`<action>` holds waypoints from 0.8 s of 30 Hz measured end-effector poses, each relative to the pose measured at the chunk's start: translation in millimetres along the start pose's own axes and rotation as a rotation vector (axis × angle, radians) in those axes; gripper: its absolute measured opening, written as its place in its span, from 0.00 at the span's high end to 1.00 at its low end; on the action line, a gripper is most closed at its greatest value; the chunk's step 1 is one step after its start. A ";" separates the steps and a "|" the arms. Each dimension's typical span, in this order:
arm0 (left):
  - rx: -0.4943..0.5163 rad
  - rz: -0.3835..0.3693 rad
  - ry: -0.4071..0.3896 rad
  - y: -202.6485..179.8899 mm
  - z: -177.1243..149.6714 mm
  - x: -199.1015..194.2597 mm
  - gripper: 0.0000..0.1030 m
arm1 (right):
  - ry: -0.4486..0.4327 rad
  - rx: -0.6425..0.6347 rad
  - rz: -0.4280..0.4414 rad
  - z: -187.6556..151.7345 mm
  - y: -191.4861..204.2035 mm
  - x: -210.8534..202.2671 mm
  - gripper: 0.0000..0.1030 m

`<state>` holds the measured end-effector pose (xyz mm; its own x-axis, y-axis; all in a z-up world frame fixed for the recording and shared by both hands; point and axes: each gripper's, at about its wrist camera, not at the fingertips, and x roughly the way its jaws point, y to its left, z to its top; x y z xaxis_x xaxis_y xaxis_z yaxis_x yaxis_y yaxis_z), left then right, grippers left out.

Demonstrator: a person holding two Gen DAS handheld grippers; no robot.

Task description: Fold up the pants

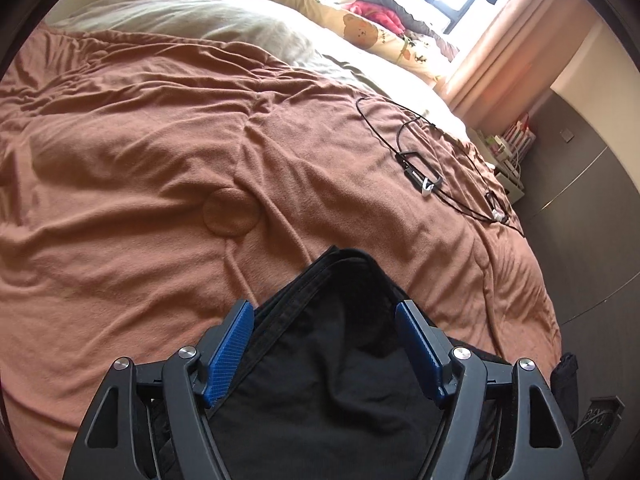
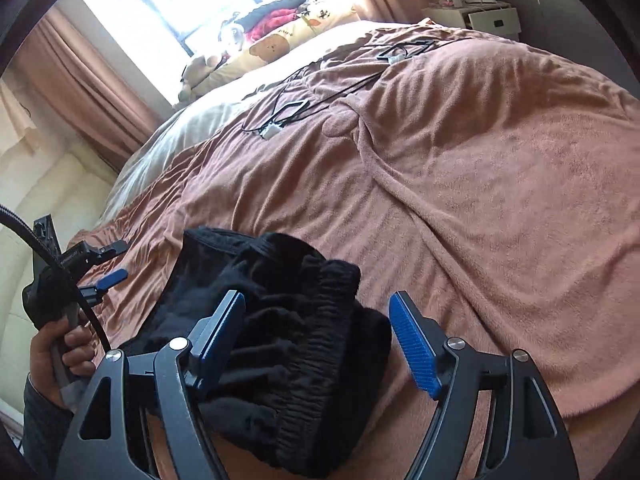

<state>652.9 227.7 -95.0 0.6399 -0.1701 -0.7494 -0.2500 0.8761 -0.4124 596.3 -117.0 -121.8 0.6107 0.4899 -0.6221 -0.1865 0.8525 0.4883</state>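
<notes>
Lying bunched on the brown blanket [image 2: 460, 168] of the bed, the black pants [image 2: 280, 320] sit at the near edge, the elastic waistband on top. The right gripper [image 2: 318, 332] hovers over them with jaws spread, holding nothing. The left gripper [image 1: 324, 344] has its jaws spread too, with black cloth between them. Black cables [image 1: 416, 148] lie farther up the blanket.

The pants [image 2: 280, 332] are black with an elastic, gathered waistband. They lie bunched in a heap on the bed's near edge.
</notes>
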 end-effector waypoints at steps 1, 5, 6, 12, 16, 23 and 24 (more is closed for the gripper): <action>-0.002 0.005 -0.001 3.2 -4.0 -8.0 0.27 | 0.012 0.010 0.008 -4.3 -1.7 -2.5 0.29; -0.009 0.024 -0.012 15.1 -19.8 -39.8 0.27 | 0.050 0.044 0.032 -8.2 -14.5 -22.3 0.29; -0.012 0.028 -0.013 17.8 -23.8 -47.2 0.27 | 0.063 0.053 0.036 -10.8 -18.1 -26.0 0.29; -0.037 0.034 -0.021 33.0 -54.5 -81.2 0.27 | 0.145 0.156 0.139 -28.4 -37.3 -31.5 0.29; -0.065 0.028 -0.025 44.5 -76.1 -94.3 0.27 | 0.162 0.234 0.213 -35.4 -44.5 -31.2 0.29; -0.143 0.013 -0.018 68.5 -111.3 -103.1 0.27 | 0.080 0.214 0.213 -33.8 -43.0 -44.5 0.29; -0.160 0.009 -0.015 73.1 -116.0 -102.7 0.27 | 0.078 0.199 0.216 -34.7 -40.6 -44.8 0.29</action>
<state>484.6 256.8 -108.2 0.6472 -0.1548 -0.7465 -0.3679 0.7942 -0.4836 549.8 -167.3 -134.9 0.5110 0.6751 -0.5321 -0.1462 0.6782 0.7201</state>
